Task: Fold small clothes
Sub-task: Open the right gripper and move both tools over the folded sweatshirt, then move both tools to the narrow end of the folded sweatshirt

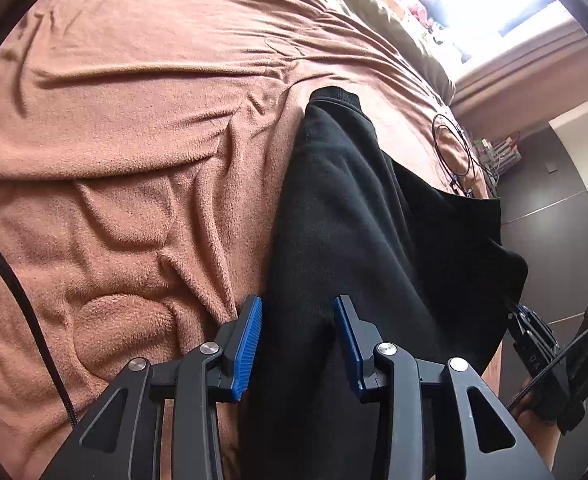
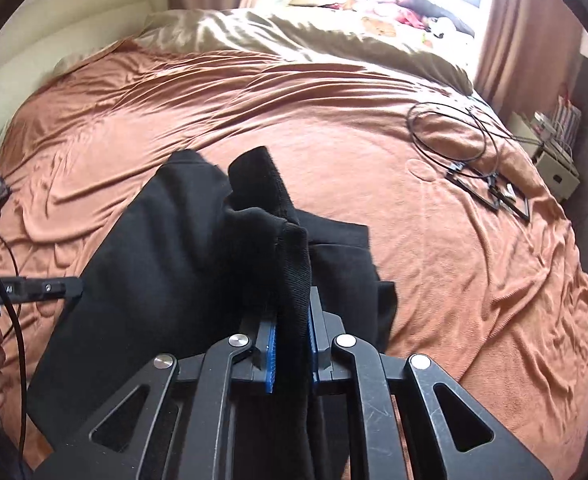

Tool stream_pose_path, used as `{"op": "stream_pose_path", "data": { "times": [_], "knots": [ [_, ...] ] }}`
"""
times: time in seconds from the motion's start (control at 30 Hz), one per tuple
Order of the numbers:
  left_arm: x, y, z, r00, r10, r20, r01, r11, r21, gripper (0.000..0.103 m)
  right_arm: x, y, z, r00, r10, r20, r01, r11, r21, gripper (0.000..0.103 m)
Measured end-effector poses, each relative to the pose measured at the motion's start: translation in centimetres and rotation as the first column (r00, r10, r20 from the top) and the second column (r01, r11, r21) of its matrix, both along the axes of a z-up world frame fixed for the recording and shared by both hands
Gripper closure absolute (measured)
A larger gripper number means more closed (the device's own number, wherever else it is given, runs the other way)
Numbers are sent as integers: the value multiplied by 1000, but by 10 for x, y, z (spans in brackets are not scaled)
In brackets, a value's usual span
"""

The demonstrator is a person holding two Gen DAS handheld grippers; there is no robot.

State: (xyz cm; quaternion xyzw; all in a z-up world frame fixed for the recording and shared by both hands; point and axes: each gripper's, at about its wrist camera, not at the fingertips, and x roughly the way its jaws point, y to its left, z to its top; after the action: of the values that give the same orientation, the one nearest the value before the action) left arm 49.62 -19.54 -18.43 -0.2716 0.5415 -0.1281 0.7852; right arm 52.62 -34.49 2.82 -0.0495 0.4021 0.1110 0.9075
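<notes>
While angled downward | right claw (image 2: 291,336) pinches black garment (image 2: 173,264)

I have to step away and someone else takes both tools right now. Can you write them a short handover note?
Right tool: shut on the ribbed edge of the black garment.
Left tool: open, the garment's cloth between its pads, not pinched.
The garment lies bunched on the brown blanket on the bed; a looped cable lies further off.
Done: one edge grasped.
Left: all the folding.

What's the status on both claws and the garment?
Right claw shut on black knit garment. Left claw open, astride it. Coiled black cable lies clear.
</notes>
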Motion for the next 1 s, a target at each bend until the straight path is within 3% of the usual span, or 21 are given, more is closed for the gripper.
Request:
{"op": "stream_pose_path", "data": {
  "times": [0.17, 0.5, 0.7, 1.0],
  "knots": [
    [0, 4, -1, 1000, 16, -4, -16, 1000, -12, 64, 16, -21, -8, 998, -53, -22, 54, 998, 45, 96],
    [4, 1, -4, 1000, 13, -16, -12, 1000, 15, 64, 45, -57, -52, 983, -147, -115, 165, 971, 171, 95],
    [6, 1, -6, 1000, 15, -19, -14, 1000, 22, 63, 49, -84, -54, 967, -181, -180, 231, 921, 314, 73],
    [3, 4, -10, 1000, 7, -26, -6, 1000, 4, 63, 16, -111, -65, 954, -116, -277, 244, 838, 488, 67]
  ]
}}
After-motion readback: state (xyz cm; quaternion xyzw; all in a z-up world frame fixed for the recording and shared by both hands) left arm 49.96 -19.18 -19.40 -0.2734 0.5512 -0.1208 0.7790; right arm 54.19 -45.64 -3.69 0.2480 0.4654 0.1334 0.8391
